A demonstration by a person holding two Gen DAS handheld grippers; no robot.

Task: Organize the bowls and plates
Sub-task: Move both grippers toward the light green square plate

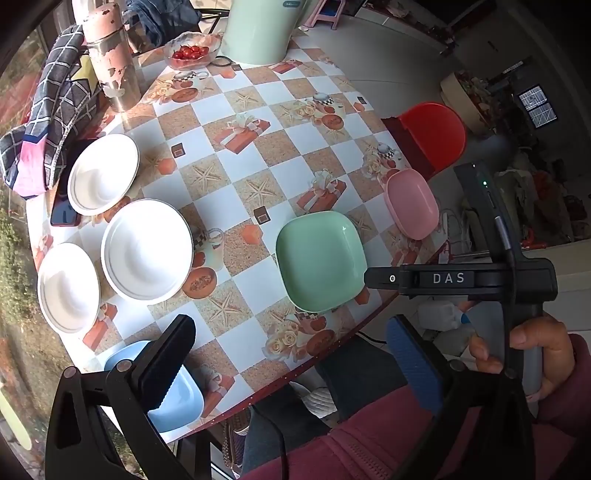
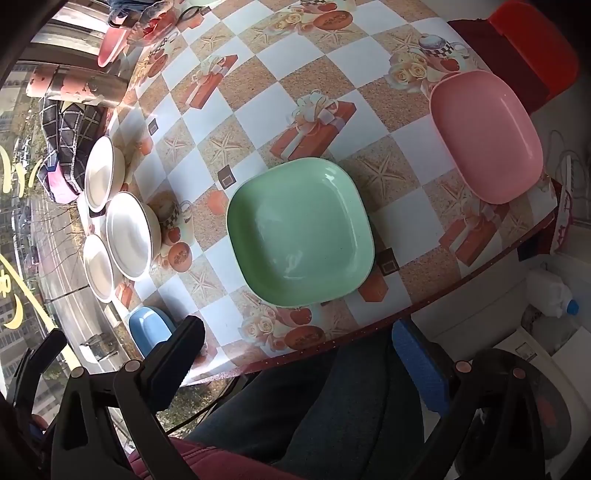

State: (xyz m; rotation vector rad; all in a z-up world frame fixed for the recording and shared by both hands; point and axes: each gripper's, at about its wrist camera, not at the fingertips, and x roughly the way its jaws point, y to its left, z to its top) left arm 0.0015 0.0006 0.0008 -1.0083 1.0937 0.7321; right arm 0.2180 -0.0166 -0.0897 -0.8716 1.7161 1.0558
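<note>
In the left wrist view, the left finger (image 1: pixel 166 363) covers much of the blue plate (image 1: pixel 184 395) at the table's (image 1: pixel 236 206) near edge. A phone (image 1: pixel 62 214) lies mostly hidden under a white bowl (image 1: pixel 103 173). The picture's top edge cuts off the green container (image 1: pixel 258 29) and the flask (image 1: pixel 110 51). The container's label is too small to read.

Daylight floods in from the window side on my left, blowing out the three round white ceramic bowls (image 1: pixel 146 251) to featureless glare. The glossy mint-green square plate (image 2: pixel 299 232) carries soft reflections. Fisheye bending curves the checkered tablecloth (image 1: pixel 236 177); corners vignette black, far room dim.
</note>
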